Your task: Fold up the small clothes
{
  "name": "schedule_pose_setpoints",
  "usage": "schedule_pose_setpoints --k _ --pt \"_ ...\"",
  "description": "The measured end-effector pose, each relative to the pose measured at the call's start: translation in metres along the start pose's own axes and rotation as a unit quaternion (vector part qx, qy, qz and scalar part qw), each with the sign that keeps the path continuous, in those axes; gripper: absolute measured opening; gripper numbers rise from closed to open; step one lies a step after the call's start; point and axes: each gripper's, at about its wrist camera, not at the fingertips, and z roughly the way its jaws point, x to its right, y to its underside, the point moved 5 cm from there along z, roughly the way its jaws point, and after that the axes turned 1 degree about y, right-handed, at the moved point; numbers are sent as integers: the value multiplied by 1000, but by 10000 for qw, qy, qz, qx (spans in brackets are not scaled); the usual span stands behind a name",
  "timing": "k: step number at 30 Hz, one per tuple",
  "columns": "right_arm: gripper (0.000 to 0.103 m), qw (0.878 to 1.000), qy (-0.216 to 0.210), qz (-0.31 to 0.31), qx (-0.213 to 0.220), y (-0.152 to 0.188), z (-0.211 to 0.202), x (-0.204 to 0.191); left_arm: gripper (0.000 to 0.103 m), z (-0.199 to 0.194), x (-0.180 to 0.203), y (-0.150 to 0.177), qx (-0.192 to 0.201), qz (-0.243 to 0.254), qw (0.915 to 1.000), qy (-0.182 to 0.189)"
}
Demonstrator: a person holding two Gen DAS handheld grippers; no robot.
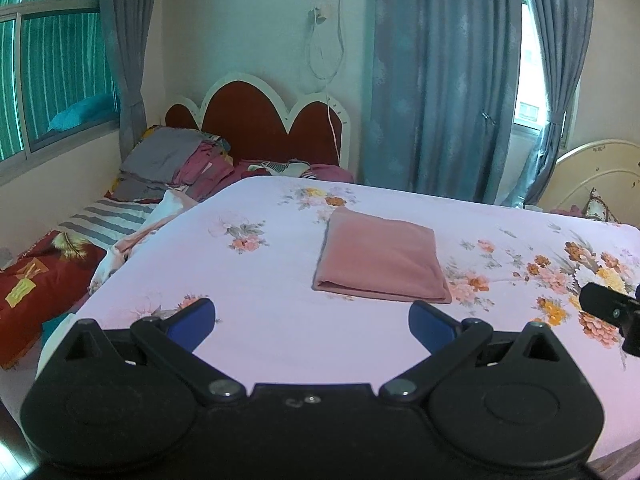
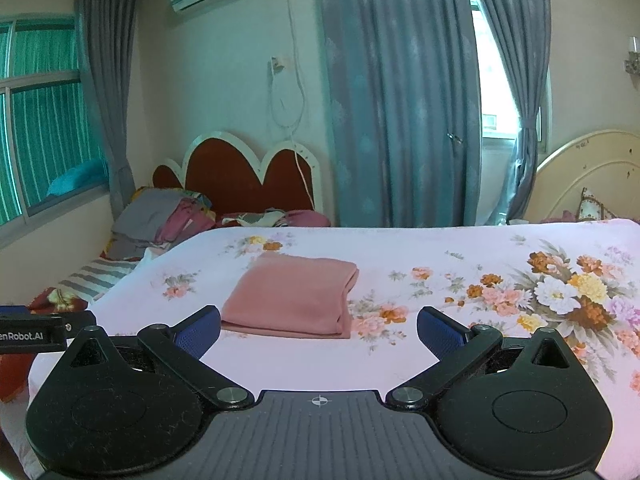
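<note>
Jaws stand apart and empty on both the left gripper and right gripper, low in each frame. Centre frame, the pink garment lies folded in a neat rectangle on the floral bed, apparently finished. To do this well, keep both grippers clear so no layer snags or shifts.

Home bedroom, bed, headboard, curtains

A folded cloth lies on the bed just beyond my grippers. Far left, behind the bed, clothes are piled before a headboard; curtains hang behind.
</note>
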Motion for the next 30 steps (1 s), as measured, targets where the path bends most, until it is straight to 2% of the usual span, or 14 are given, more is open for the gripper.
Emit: schedule_pose_setpoints --k 30 --pt "103 9999 -102 -11 -21 1 0 -6 103 4 -3 0 -20 30 10000 -26"
